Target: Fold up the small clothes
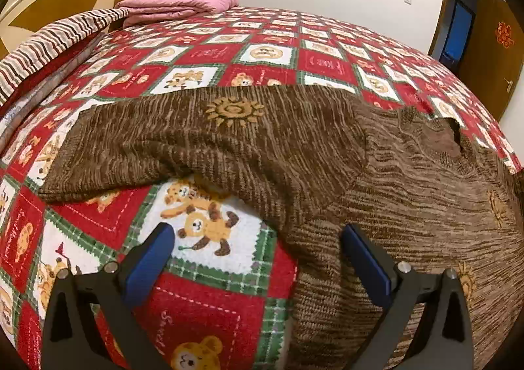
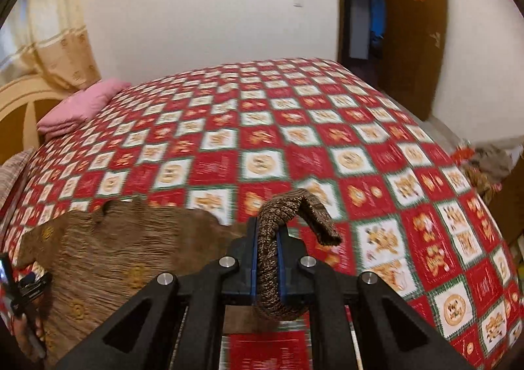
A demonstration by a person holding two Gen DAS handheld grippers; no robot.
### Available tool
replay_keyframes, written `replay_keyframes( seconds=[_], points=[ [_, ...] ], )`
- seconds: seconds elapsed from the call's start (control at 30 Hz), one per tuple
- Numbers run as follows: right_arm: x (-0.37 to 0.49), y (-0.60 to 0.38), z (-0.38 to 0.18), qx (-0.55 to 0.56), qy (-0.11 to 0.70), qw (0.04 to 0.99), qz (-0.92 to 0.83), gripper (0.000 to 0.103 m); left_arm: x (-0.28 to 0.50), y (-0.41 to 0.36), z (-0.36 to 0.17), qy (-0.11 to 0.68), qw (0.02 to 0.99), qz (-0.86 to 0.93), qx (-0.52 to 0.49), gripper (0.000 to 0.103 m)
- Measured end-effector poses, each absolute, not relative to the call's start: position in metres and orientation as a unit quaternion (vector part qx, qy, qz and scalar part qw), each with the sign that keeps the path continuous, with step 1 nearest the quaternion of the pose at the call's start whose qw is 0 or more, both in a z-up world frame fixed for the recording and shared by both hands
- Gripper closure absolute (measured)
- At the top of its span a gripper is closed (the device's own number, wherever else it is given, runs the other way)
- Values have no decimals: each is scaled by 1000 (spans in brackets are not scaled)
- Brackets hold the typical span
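Pinching sweater sleeve (image 2: 267, 271) — right claw (image 2: 266, 239) clamped; left claw (image 1: 258, 258) wide, empty.

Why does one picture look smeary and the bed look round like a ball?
Right wrist view: the red-and-white checked bear quilt is smeared by motion blur, though the right gripper with its brown knitted sleeve stays sharp. Left wrist view: crisp. Both views: the fisheye lens bulges the bed.

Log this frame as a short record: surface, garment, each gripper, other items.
surface: bed with teddy-bear quilt
garment: brown knit sweater, one sleeve folded across its body
left gripper: open, above the sweater's edge, holding nothing
right gripper: shut on sweater cuff, lifted off the quilt
other items: pink folded blanket, striped pillow
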State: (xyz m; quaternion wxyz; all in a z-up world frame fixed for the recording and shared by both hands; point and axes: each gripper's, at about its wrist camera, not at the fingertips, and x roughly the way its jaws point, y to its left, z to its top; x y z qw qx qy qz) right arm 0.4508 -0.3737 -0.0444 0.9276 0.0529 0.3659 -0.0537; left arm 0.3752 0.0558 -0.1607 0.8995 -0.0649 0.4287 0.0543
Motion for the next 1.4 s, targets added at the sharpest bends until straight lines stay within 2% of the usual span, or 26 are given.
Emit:
replay_keyframes(
  seconds=[0.3, 0.43, 0.53, 0.6, 0.63, 0.67, 0.77, 0.87, 1.1, 1.27, 1.4],
  points=[
    [470, -263, -39, -5, 382, 924, 24, 95, 374, 61, -160, 421, 902, 43, -84, 0],
    [487, -204, -67, -24, 393, 917, 61, 95, 373, 62, -160, 420, 902, 43, -85, 0],
    [505, -164, -103, 4, 410, 906, 103, 93, 374, 62, -160, 421, 902, 43, -85, 0],
    [517, -140, -133, 12, 438, 889, 132, 72, 374, 61, -160, 421, 902, 43, -84, 0],
    [522, -128, -154, 19, 465, 874, 143, 43, 374, 61, -160, 421, 902, 43, -84, 0],
    [521, -123, -167, 28, 477, 866, 149, 35, 374, 61, -161, 421, 902, 44, -83, 0],
    [502, -124, -187, 51, 484, 855, 178, 35, 374, 61, -161, 422, 902, 45, -82, 0],
    [475, -152, -184, 67, 465, 864, 182, 35, 374, 61, -161, 425, 901, 49, -76, 0],
    [419, -293, -160, 91, 396, 913, 38, 35, 374, 56, -157, 451, 890, 53, -43, 0],
    [401, -353, -181, 109, 407, 907, -17, 35, 370, 39, -127, 440, 896, 57, -22, 0],
    [399, -352, -196, 139, 396, 908, 12, 35, 376, -4, -104, 437, 899, 31, 14, 0]
  ],
)
